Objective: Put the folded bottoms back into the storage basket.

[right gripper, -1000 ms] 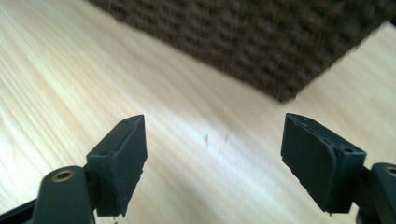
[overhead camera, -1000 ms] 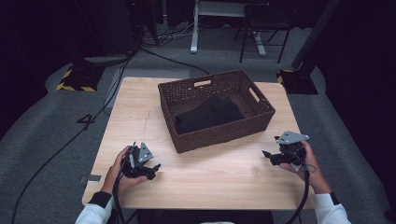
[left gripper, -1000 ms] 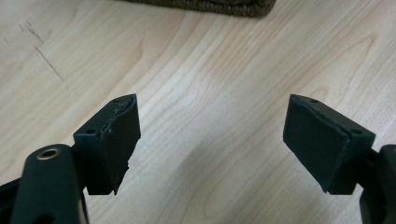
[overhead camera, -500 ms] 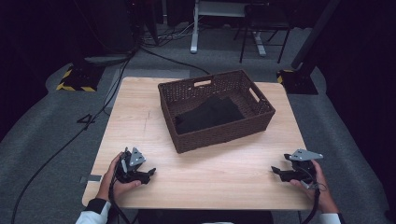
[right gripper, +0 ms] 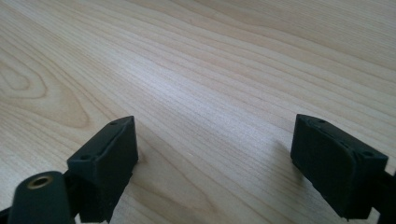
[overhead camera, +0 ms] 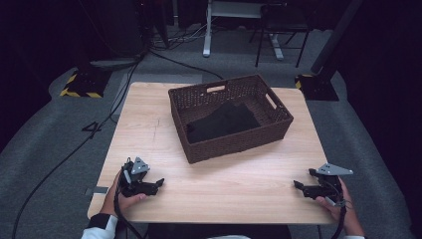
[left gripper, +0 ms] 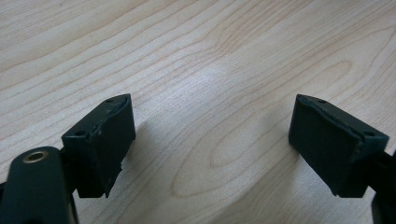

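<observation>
With both tools, left [overhead camera: 158,182] and right [overhead camera: 297,186], spread and empty, jaws just widened, low over the counter [overhead camera: 239,179], we judge the dark cloth [overhead camera: 224,121] in the wicker basket [overhead camera: 239,144] ahead soft, light, best pinched at a raised fold

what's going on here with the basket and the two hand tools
A person sits at a wooden table with a tool in each hand. The left tool and the right tool rest low at the near corners, jaws apart with nothing between them, having just been opening. A brown wicker basket stands mid-table, apart from both, with a dark cloth lying inside it.
</observation>
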A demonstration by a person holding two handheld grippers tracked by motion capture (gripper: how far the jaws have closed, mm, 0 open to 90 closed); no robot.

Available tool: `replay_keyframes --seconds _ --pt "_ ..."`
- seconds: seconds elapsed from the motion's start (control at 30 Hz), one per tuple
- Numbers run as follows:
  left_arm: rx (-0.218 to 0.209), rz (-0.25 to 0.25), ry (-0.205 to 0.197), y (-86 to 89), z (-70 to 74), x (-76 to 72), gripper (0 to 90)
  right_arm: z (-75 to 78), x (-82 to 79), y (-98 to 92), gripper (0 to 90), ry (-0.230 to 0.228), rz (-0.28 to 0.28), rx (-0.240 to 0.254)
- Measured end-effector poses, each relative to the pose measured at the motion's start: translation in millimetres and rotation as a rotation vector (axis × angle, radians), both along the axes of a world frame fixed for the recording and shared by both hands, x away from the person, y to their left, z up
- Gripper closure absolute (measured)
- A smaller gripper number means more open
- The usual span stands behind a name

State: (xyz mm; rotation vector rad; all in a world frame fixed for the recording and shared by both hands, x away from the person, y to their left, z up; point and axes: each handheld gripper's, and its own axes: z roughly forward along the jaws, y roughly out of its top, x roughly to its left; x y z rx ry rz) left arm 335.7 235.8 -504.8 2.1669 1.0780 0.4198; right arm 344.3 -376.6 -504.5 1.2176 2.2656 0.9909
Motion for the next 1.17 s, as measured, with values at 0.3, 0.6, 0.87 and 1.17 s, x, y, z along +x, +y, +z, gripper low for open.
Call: replay_keyframes --seconds 0.3,0.6,0.87,1.17 --pt "0.004 -0.002 -0.001 0.0 0.2 0.6 14.9 0.0 0.4 -0.4 15.0 -0.001 0.000 -0.001" --pt "0.002 -0.008 0.001 0.3 0.1 1.5 14.9 0.0 0.8 -0.5 15.1 -0.002 -0.002 -0.002" --pt "0.002 -0.009 0.001 0.3 0.2 1.7 14.9 0.0 0.8 -0.5 15.1 -0.002 -0.003 -0.002" --pt "0.003 -0.012 0.001 0.4 0.3 2.1 14.9 0.0 0.8 -0.6 15.0 -0.002 -0.003 -0.002"
